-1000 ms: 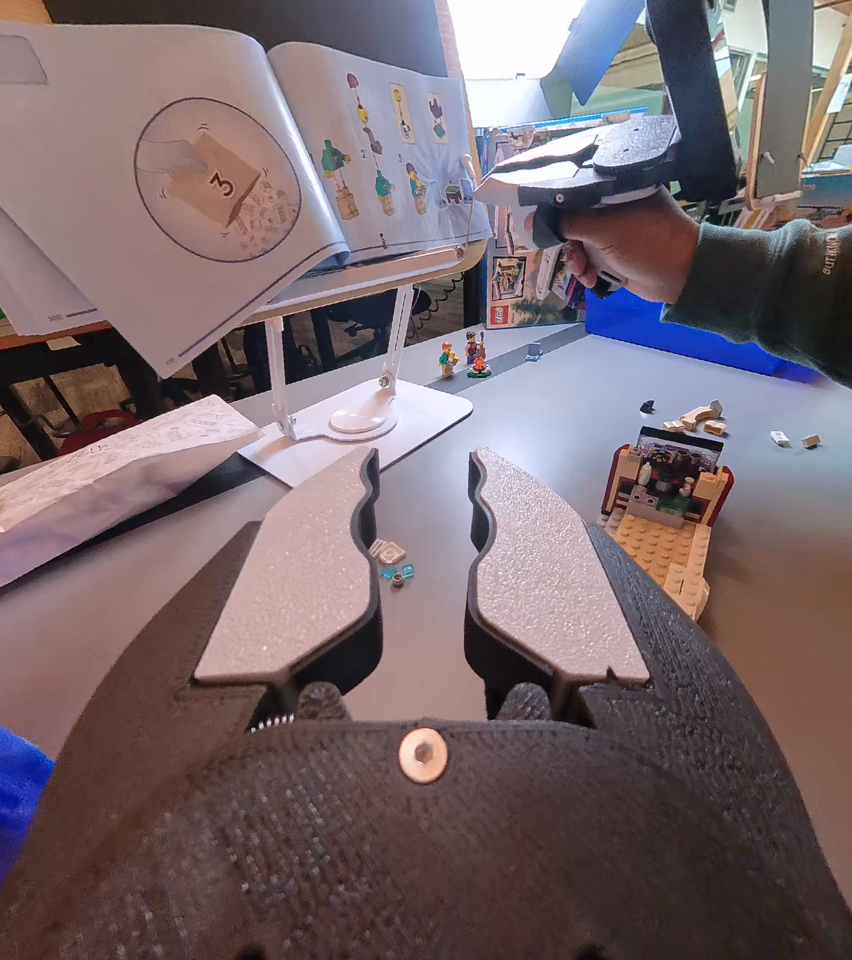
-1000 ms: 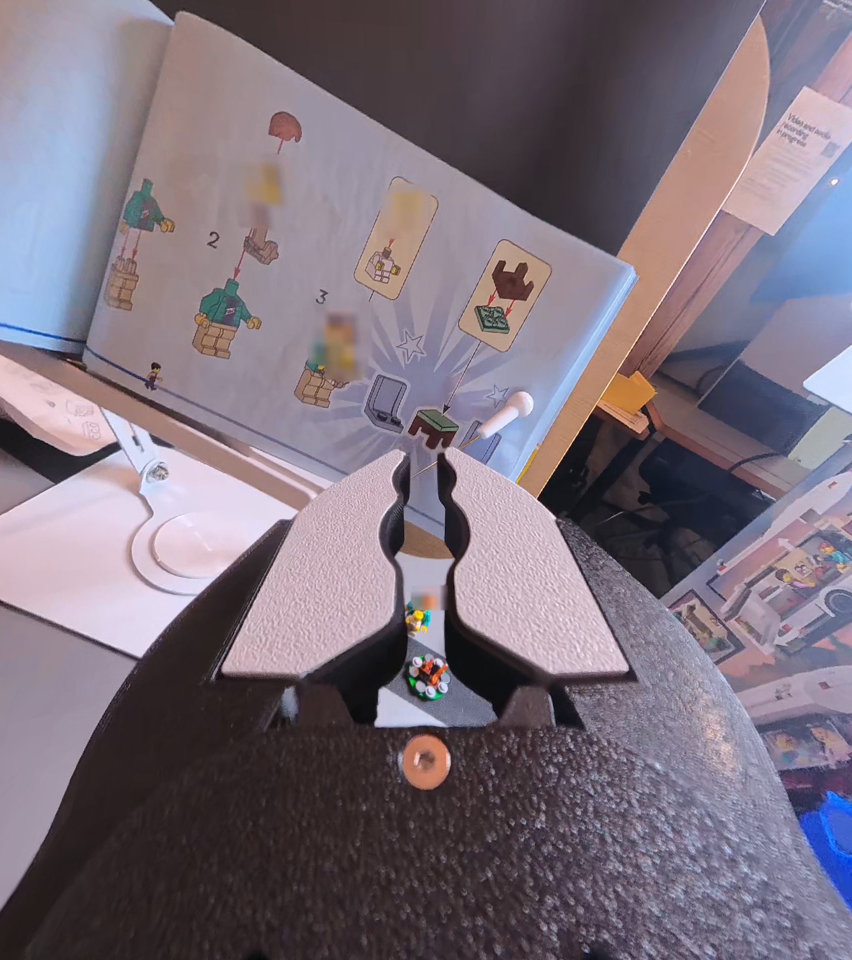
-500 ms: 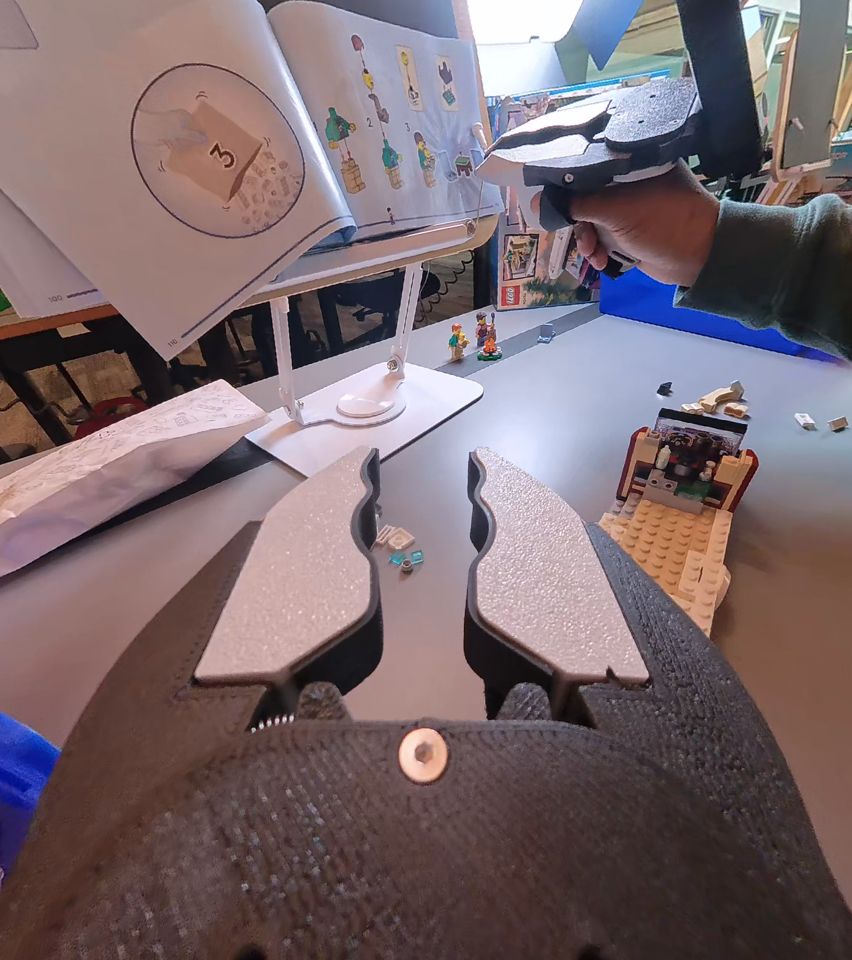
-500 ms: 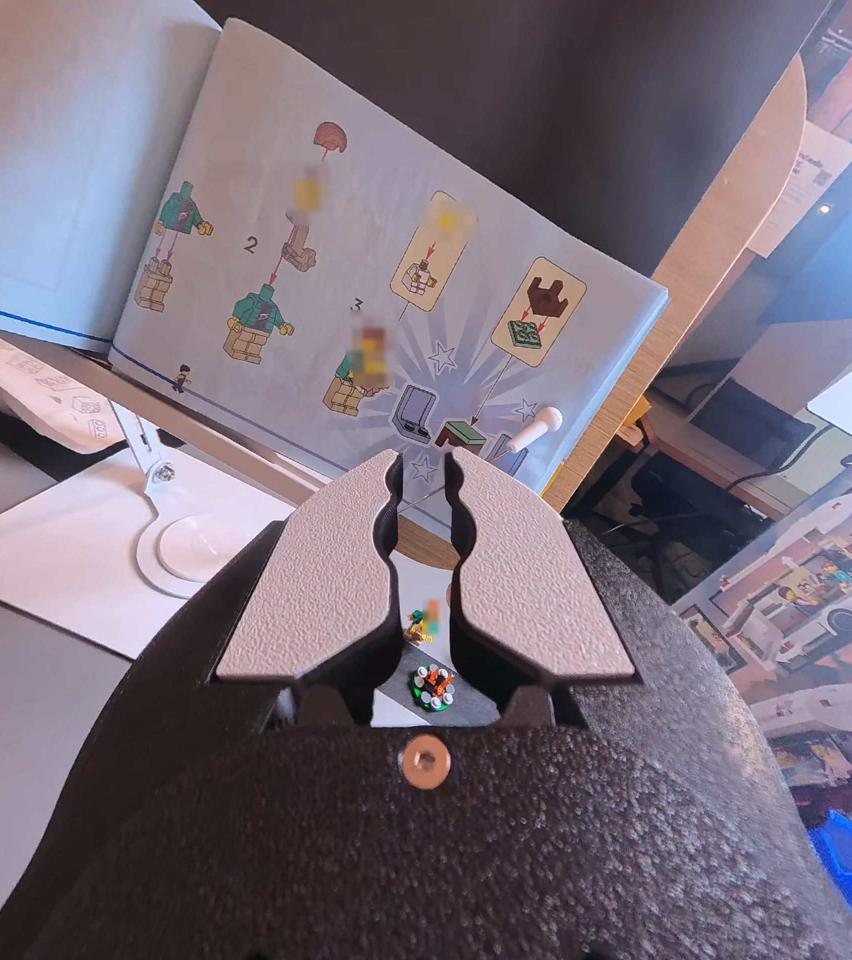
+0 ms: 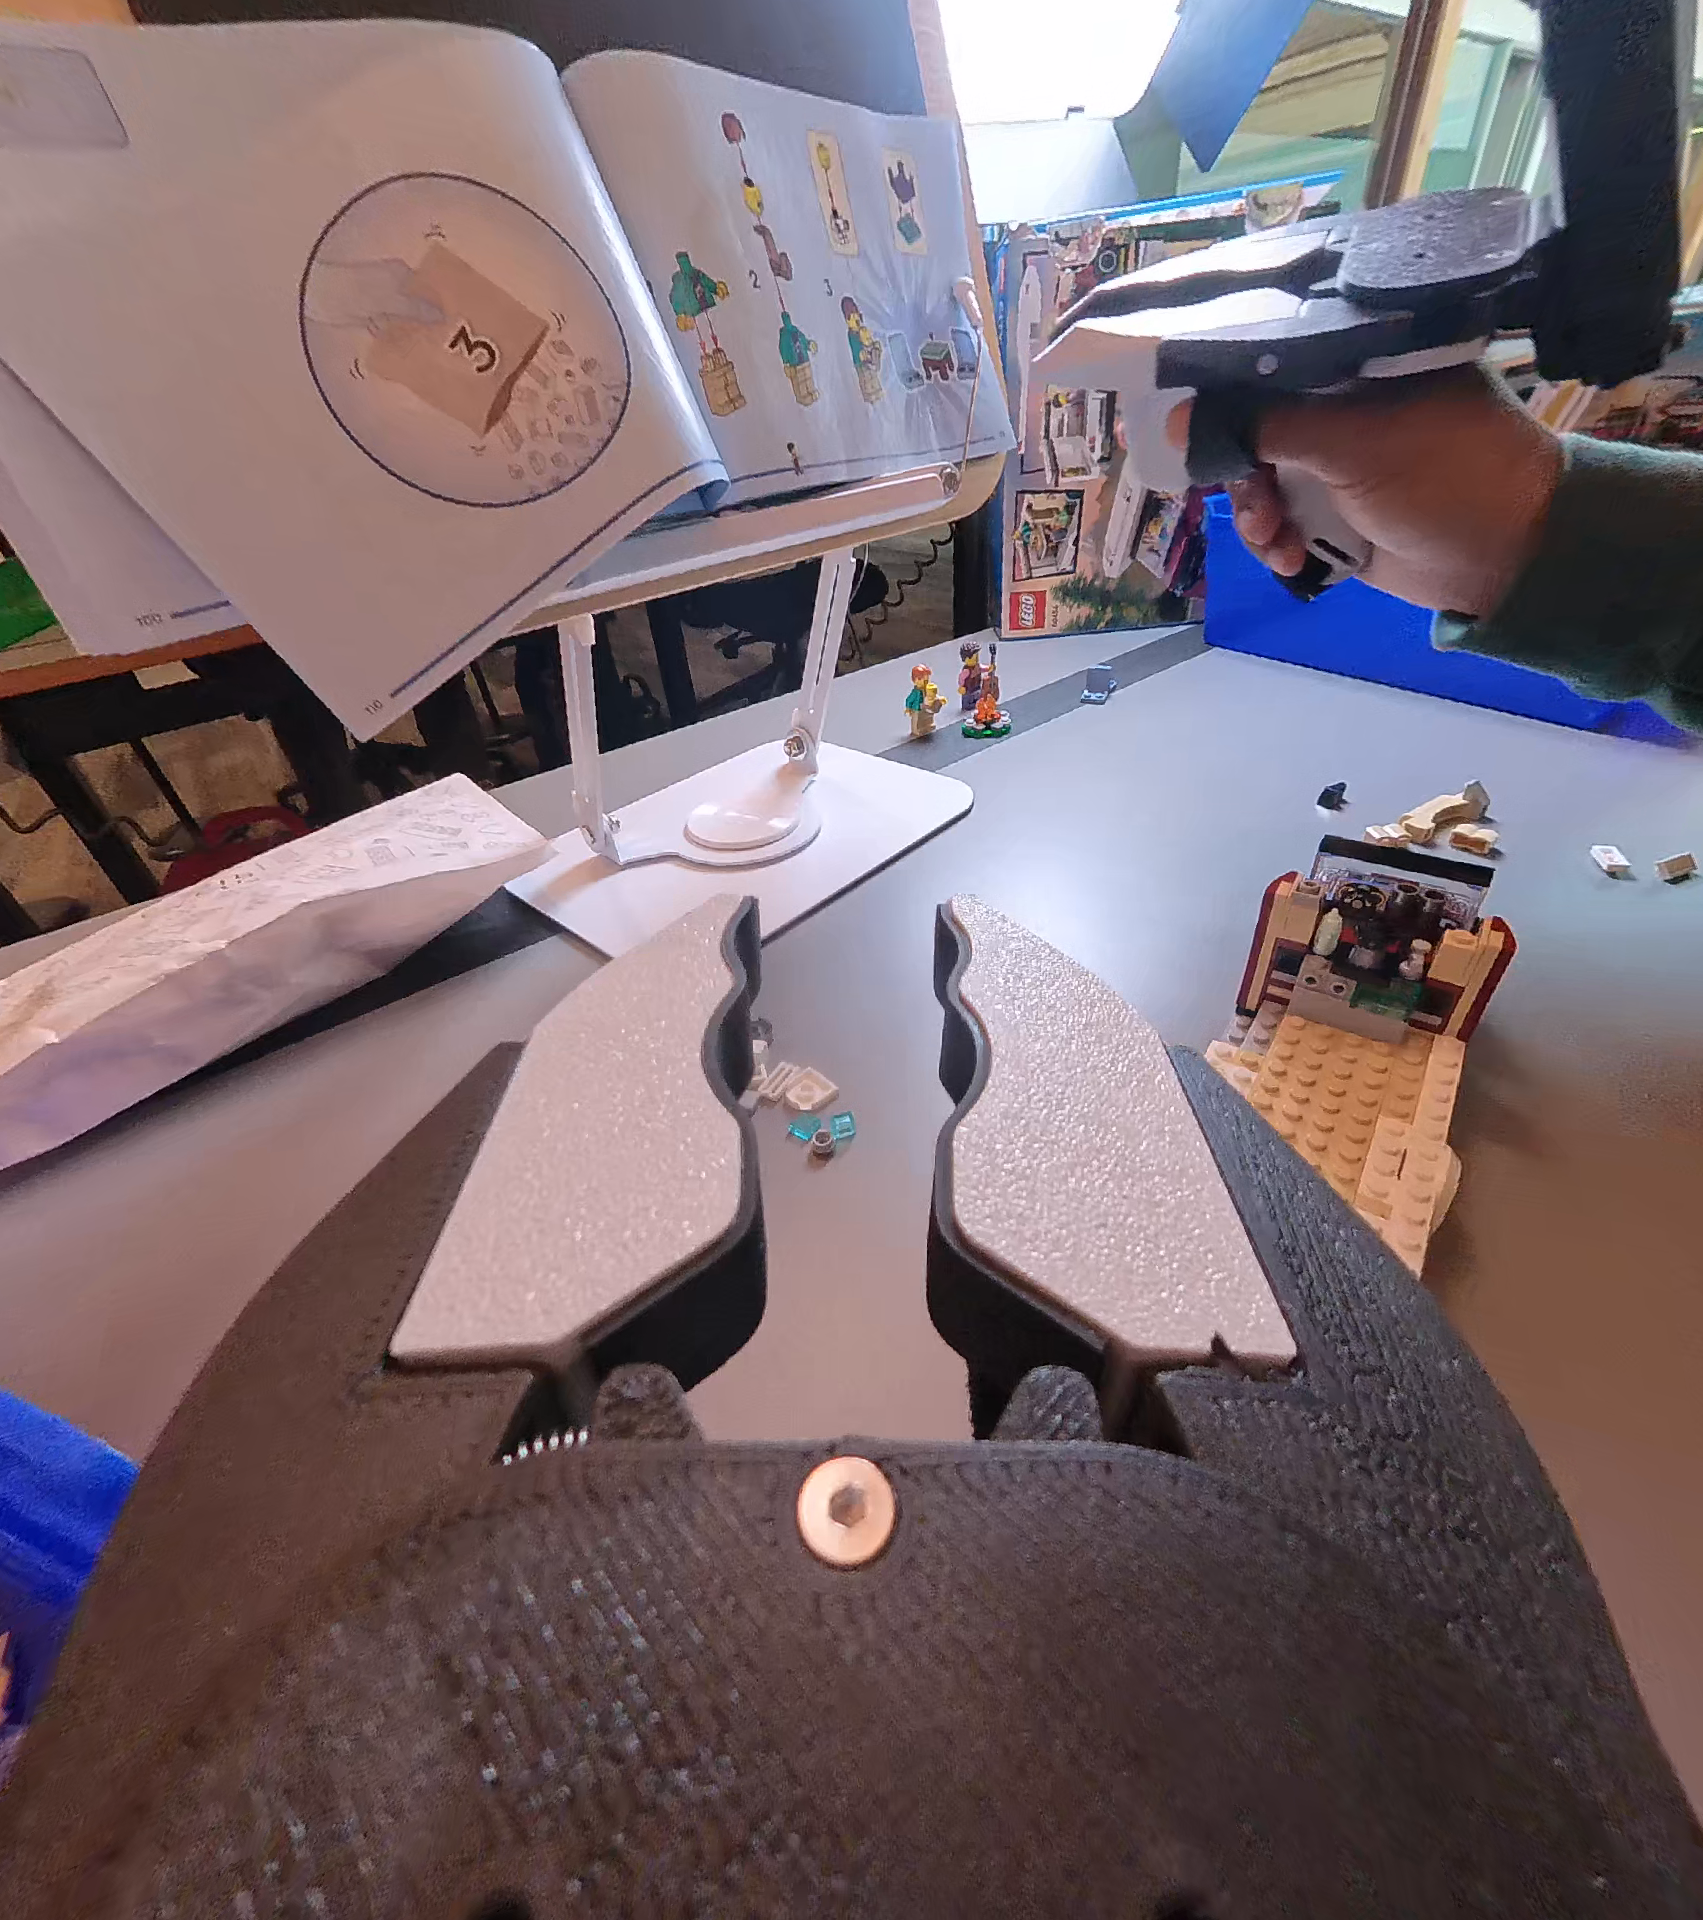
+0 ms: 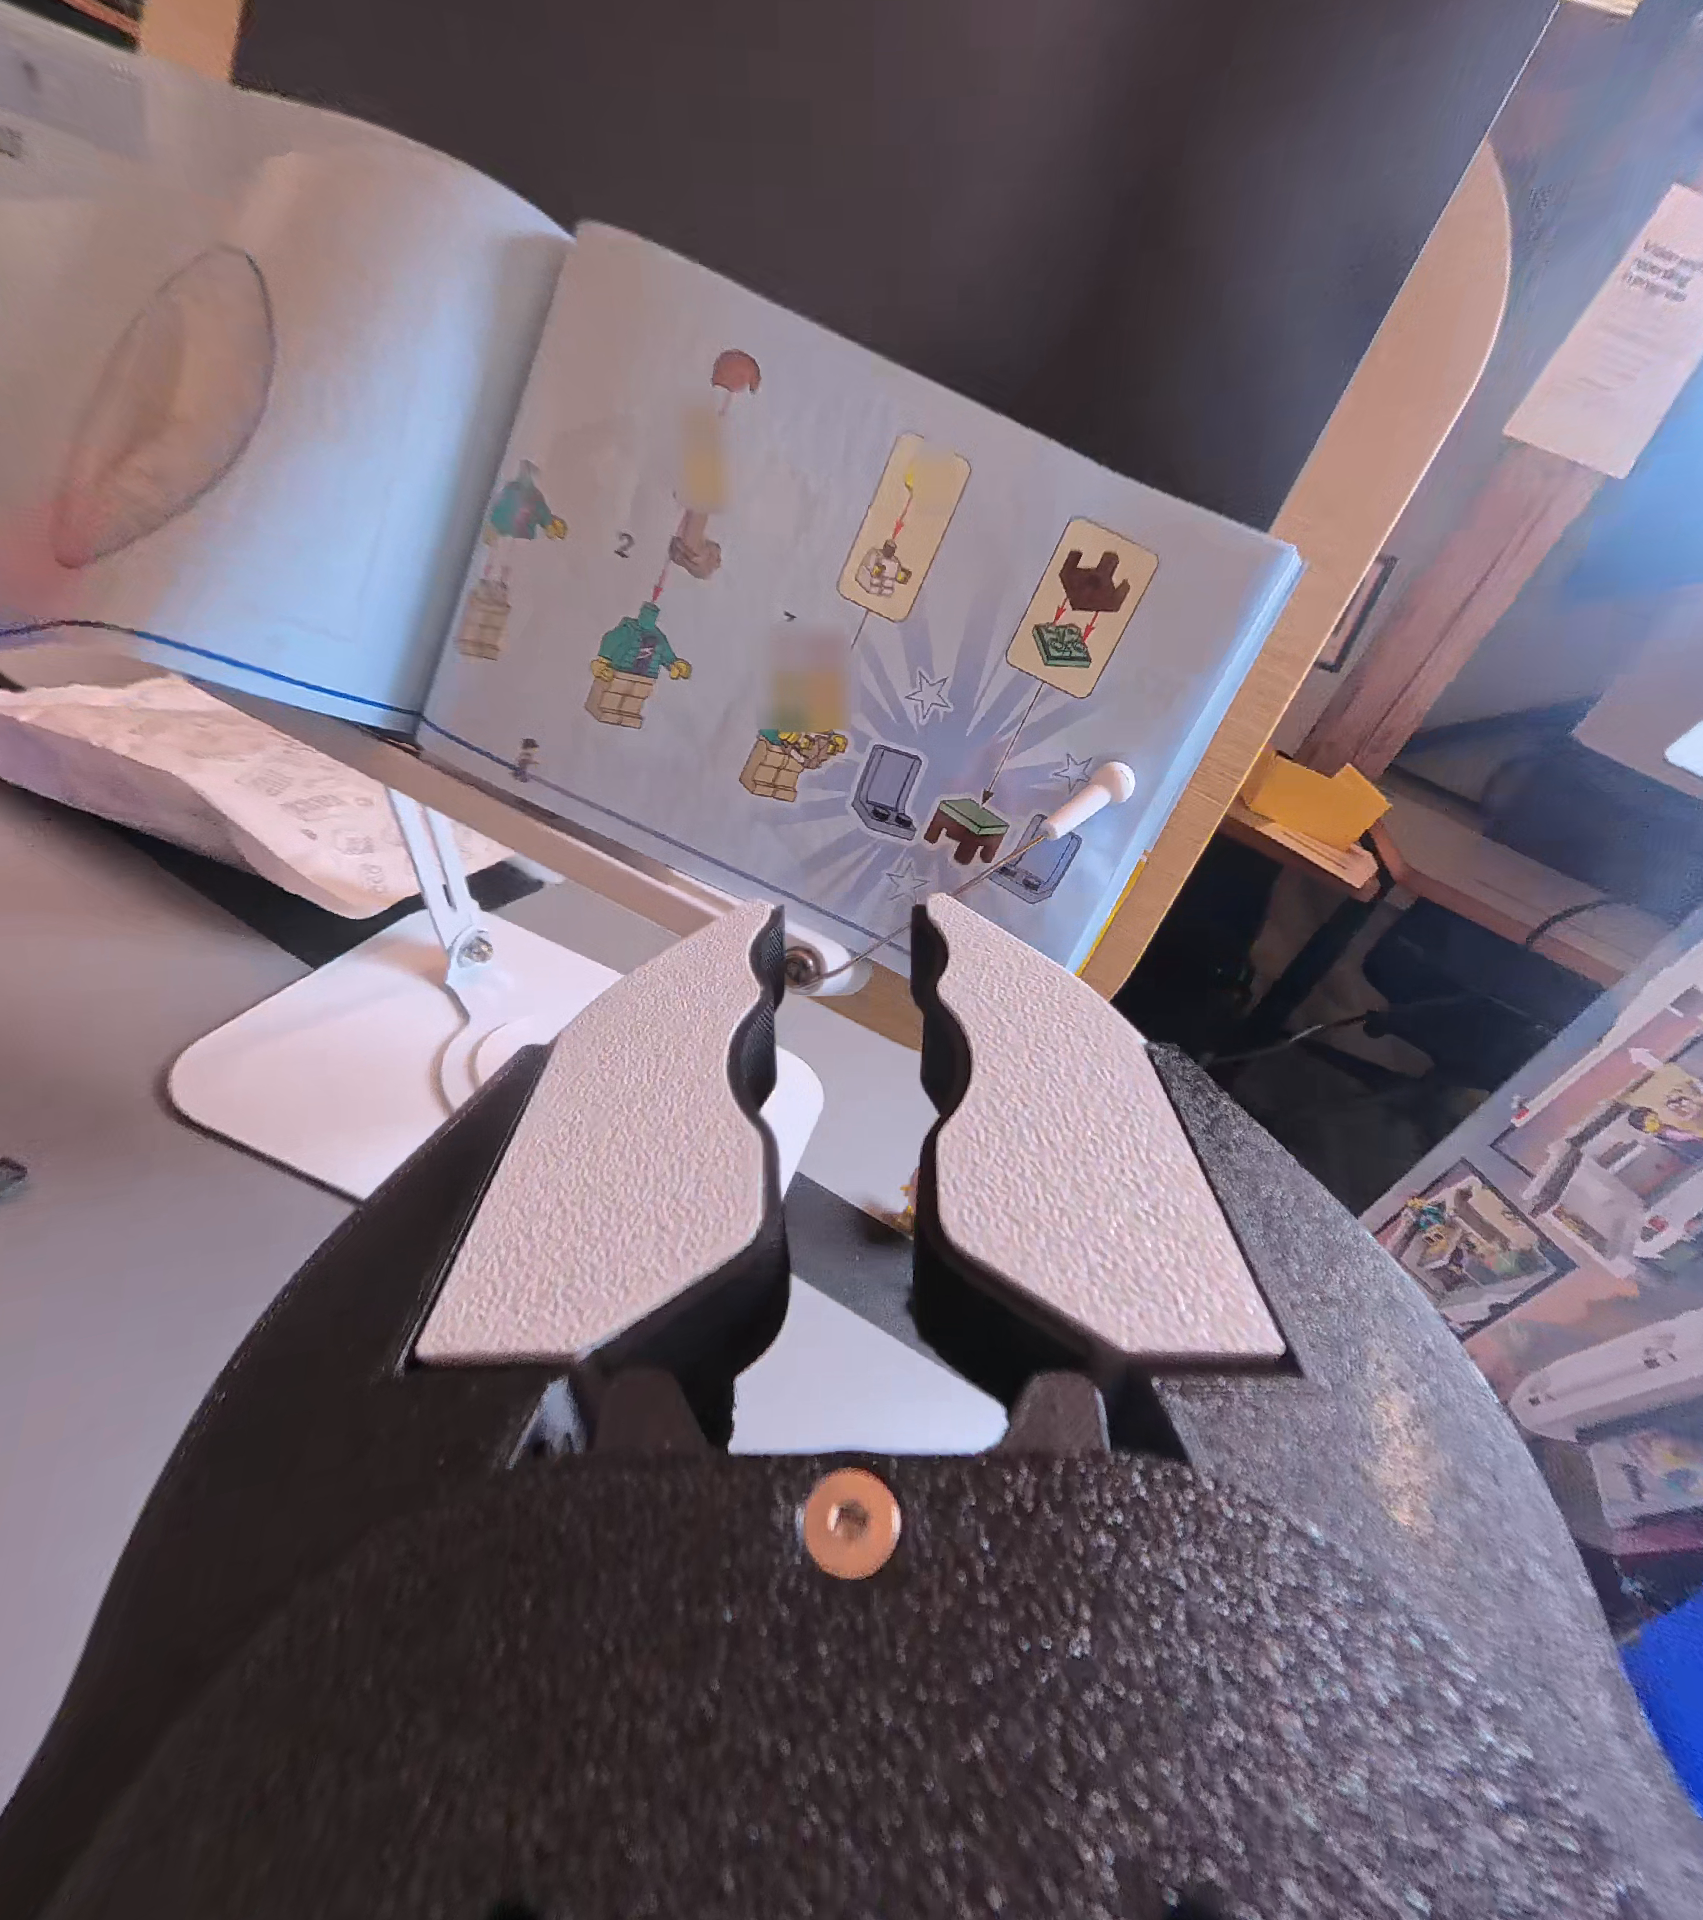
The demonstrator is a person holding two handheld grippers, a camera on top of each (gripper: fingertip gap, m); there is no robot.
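Jaws apart, both bare | left gripper (image 5: pixel 845 914) finger hides loose bricks (image 5: pixel 790 1091) partly | booklet (image 6: pixel 826 623) blurred

Two black grippers with grey fingers

We see the left gripper (image 5: pixel 842 997) at lower centre: rough black body, silver screw (image 5: pixel 847 1509), wavy grey fingers (image 5: pixel 608 1132). Upper right, a green sleeve (image 5: pixel 1678 582).
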